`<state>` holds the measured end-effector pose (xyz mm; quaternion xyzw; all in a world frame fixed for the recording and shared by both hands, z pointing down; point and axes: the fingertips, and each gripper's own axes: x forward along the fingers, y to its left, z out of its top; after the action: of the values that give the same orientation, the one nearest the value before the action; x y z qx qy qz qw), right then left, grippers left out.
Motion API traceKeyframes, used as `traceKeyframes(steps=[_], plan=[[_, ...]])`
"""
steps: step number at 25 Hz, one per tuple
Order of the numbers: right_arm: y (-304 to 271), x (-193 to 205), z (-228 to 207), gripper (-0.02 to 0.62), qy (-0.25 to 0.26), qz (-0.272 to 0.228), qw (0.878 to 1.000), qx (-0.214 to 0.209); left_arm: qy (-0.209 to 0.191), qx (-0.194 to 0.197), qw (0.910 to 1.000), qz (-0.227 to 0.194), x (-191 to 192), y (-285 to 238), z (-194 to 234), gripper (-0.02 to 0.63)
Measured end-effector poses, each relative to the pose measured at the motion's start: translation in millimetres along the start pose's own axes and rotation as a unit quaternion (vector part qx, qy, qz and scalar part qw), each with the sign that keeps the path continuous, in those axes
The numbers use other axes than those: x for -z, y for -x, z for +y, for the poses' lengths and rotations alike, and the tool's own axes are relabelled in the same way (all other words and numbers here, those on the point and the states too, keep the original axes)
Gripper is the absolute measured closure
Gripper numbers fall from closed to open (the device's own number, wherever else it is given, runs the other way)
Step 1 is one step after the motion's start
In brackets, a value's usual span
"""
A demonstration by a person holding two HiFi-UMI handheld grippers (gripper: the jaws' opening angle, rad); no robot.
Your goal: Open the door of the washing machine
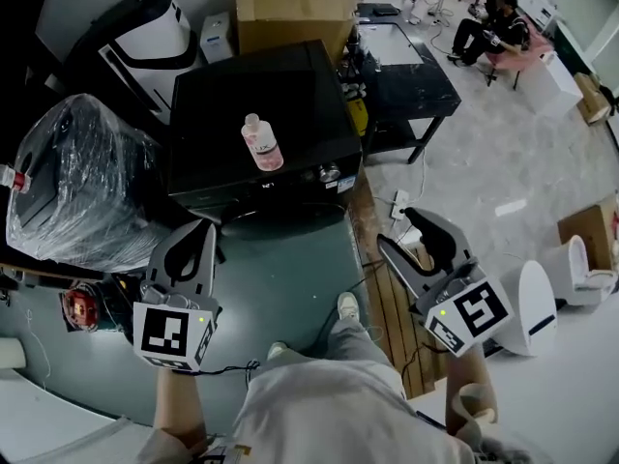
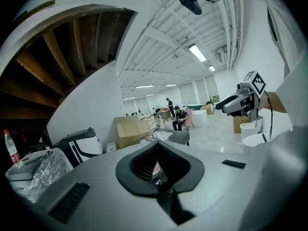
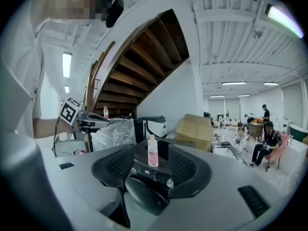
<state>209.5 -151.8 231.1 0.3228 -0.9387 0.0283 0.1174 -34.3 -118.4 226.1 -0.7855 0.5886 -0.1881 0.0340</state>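
The black washing machine point(image 1: 256, 104) stands ahead of me with a pink bottle point(image 1: 261, 143) upright on its lid. Its round door point(image 1: 280, 217) faces me and looks closed. My left gripper point(image 1: 201, 230) hovers just before the door's left side, jaws pressed together on nothing. My right gripper point(image 1: 406, 228) hangs to the right of the machine, jaws apart and empty. In the right gripper view, the gripper point(image 3: 153, 165) frames the bottle point(image 3: 152, 150), the control panel and the dark door point(image 3: 144, 192). In the left gripper view, the gripper point(image 2: 156, 148) shows only a thin slit.
A plastic-wrapped appliance point(image 1: 77, 177) sits left of the machine, and a cardboard box point(image 1: 295, 8) stands behind it. A black table point(image 1: 401, 66) is at the right rear. A power strip point(image 1: 398, 204) and wooden planks point(image 1: 387, 303) lie on the floor. White bins point(image 1: 580, 269) stand far right.
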Motion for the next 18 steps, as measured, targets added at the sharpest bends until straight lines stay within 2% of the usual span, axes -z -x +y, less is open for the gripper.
traceKeyframes(steps=[3, 8, 13, 18], plan=[[-18, 10, -26, 0.351, 0.027, 0.020, 0.999, -0.024, 0.004, -0.028, 0.9994, 0.021, 0, -17, -3, 0.584], [-48, 31, -53, 0.351, 0.023, 0.042, 0.995, -0.088, 0.004, -0.074, 0.9961, 0.048, 5, -36, -10, 0.584], [-75, 64, -69, 0.351, 0.007, 0.077, 0.987, -0.140, 0.035, -0.086, 0.9925, 0.080, 20, -48, -27, 0.584], [-103, 95, -76, 0.353, -0.004, 0.126, 0.978, -0.163, 0.046, -0.107, 0.9890, 0.092, 30, -54, -29, 0.584]])
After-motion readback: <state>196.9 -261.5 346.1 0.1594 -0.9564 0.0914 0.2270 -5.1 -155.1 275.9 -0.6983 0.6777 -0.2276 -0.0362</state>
